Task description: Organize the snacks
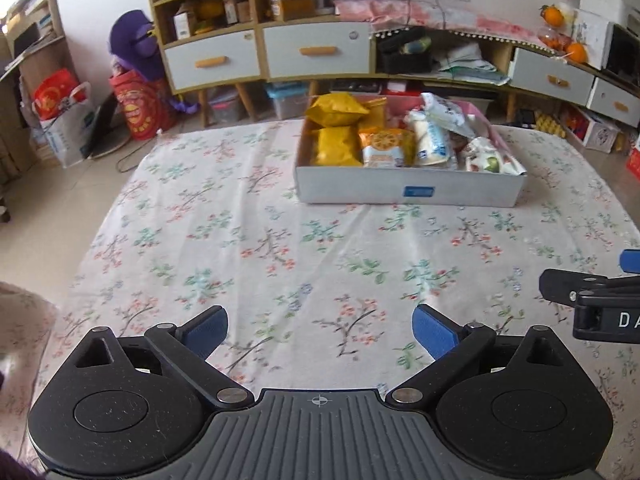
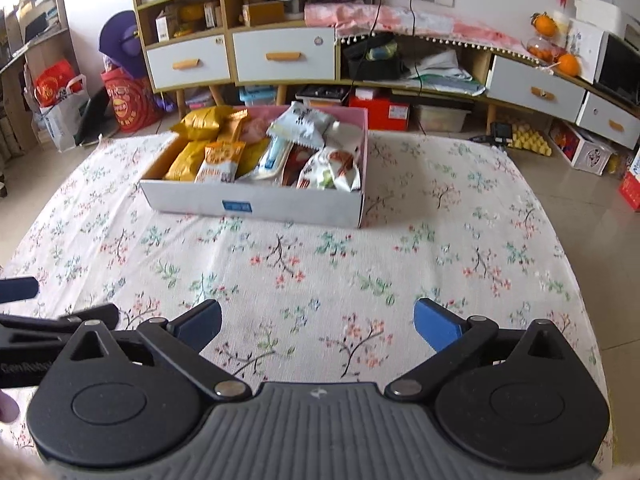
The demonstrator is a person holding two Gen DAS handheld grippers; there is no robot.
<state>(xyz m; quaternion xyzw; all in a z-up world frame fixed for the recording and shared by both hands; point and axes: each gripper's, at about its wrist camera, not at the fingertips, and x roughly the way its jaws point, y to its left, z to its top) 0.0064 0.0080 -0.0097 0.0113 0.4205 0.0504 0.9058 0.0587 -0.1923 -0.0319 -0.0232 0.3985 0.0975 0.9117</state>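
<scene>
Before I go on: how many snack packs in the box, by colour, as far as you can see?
In the box, what shows:
Yellow bags: 2
Orange packs: 2
White or pale packs: about 4
Total: about 8; packs overlap at the right end, so some may be hidden.

We see even, soft daylight, bright at the upper left corner. The box (image 2: 256, 204) casts a faint shadow rightward. Edges bow strongly from fisheye; the far shelves (image 1: 208, 20) look soft.
</scene>
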